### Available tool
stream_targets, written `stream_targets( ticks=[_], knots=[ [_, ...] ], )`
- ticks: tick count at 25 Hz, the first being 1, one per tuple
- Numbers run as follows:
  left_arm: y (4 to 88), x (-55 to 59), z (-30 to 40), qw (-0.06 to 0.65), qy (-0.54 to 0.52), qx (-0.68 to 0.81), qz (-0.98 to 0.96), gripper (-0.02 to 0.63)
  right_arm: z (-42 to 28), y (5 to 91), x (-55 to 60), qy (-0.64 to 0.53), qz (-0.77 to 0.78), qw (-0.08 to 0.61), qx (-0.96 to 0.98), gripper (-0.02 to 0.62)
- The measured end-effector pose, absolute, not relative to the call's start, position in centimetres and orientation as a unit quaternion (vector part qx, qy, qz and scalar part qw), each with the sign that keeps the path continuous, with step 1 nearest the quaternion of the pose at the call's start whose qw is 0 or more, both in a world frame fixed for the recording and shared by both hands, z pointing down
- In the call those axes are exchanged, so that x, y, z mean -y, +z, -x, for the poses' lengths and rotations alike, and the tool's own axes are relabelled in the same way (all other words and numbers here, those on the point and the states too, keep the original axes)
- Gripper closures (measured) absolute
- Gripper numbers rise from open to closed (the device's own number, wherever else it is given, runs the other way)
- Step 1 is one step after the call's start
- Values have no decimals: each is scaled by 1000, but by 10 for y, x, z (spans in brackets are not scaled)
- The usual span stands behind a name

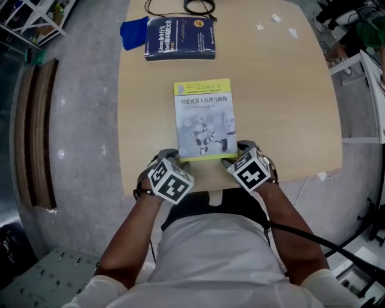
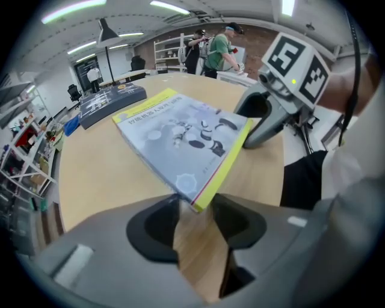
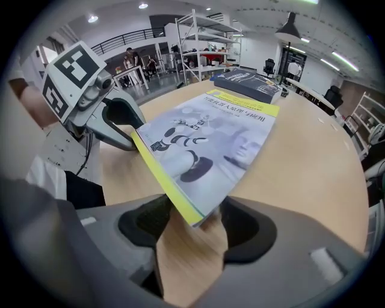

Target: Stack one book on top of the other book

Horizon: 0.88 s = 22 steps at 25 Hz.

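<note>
Head view's a bit stingy: the jaws of the left hand-held gripper (image 1: 180, 160) and right hand-held gripper (image 1: 231, 157) are mostly tucked under their marker cubes (image 1: 171, 180), and they cover the pale book's (image 1: 204, 119) two near corners. The cable (image 1: 192, 7) at the table's (image 1: 289, 108) far end runs off the top edge. Print on the dark book (image 1: 180, 38) is too small to read. Can't tell what the white scraps (image 1: 275, 21) or the blue thing (image 1: 133, 34) are.

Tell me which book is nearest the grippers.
The yellow-banded grey book: its near corners sit between the open jaws of the left gripper and the right gripper. The dark blue book lies far off.
</note>
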<state>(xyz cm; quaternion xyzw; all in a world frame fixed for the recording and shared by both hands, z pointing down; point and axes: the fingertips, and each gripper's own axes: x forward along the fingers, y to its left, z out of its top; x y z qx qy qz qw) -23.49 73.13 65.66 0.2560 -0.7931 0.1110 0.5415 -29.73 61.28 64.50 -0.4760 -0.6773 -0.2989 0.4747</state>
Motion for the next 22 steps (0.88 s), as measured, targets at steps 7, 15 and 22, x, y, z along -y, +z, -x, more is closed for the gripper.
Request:
stream_targets(
  ticks=[7,15,22],
  knots=[
    [662,-732,232,555,105,786,-251,428,297,645,-612,-291,463,486,682,339],
    [661,-732,232,556,97,788,-245,434,296,645,-612,-283,451,498,684,341],
    [662,-731,232,555,92,792,-237,437,297,645,-612,-290,445,491,690,342]
  ],
)
